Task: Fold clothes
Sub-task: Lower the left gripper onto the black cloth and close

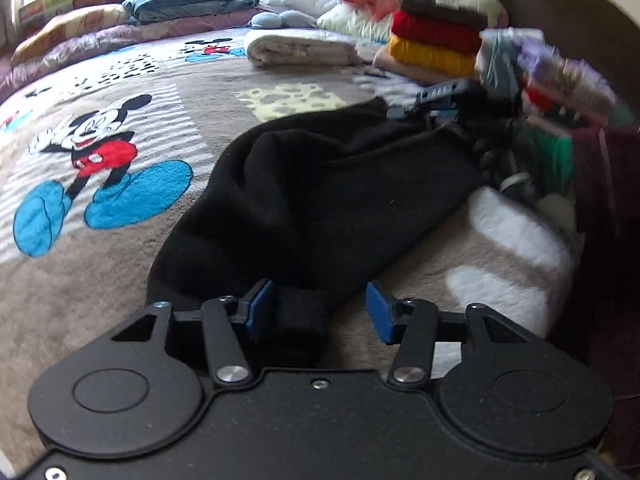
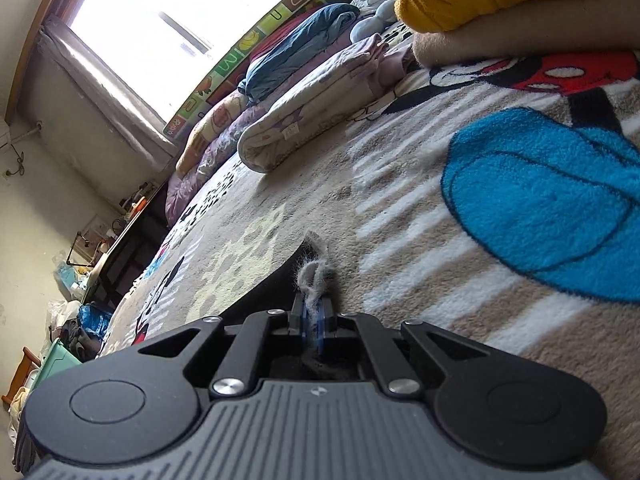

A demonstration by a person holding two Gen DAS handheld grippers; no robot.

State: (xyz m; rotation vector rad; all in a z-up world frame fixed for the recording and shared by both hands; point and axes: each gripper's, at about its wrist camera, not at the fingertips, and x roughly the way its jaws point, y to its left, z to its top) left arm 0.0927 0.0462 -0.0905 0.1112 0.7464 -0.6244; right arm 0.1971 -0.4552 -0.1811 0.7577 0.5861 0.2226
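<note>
Now one black garment [image 1: 320, 200] lies on one blanket [image 1: 120, 248], right tool [image 2: 313, 320] pinching its edge, left tool [image 1: 320, 312] gaping.

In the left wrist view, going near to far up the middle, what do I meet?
Left tool → black garment → yellowish spotted patch on the blanket → rolled pale quilt → light blue plush toy.
</note>
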